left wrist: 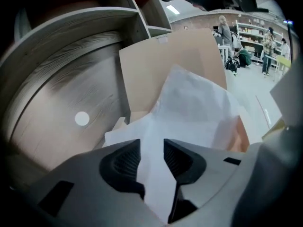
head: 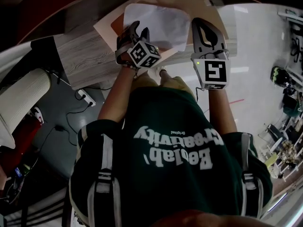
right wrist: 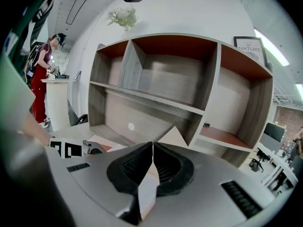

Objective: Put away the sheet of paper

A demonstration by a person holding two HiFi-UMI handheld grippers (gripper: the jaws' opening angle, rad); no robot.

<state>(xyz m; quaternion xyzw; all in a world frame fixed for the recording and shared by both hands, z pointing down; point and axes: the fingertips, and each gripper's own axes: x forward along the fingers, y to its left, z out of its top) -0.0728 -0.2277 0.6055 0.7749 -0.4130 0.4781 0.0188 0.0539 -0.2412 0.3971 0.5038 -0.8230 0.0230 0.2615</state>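
Our left gripper (left wrist: 152, 150) held its jaws apart astride the near edge of the sheet of paper (left wrist: 194, 103), not pressing it. Our right gripper (right wrist: 152, 150) was clamped on a thin edge, seemingly of the brown folder (left wrist: 165, 56). The sheet lay on that folder, stretching away ahead of the left gripper.

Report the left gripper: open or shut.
Open: the left gripper has its jaws apart, with the sheet of paper between them.

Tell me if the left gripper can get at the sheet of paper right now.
Probably yes: the sheet of paper already lies between the left gripper's parted jaws, nothing blocking, though they don't look pressed on it. The right gripper, shut on the brown folder, is out of the way.
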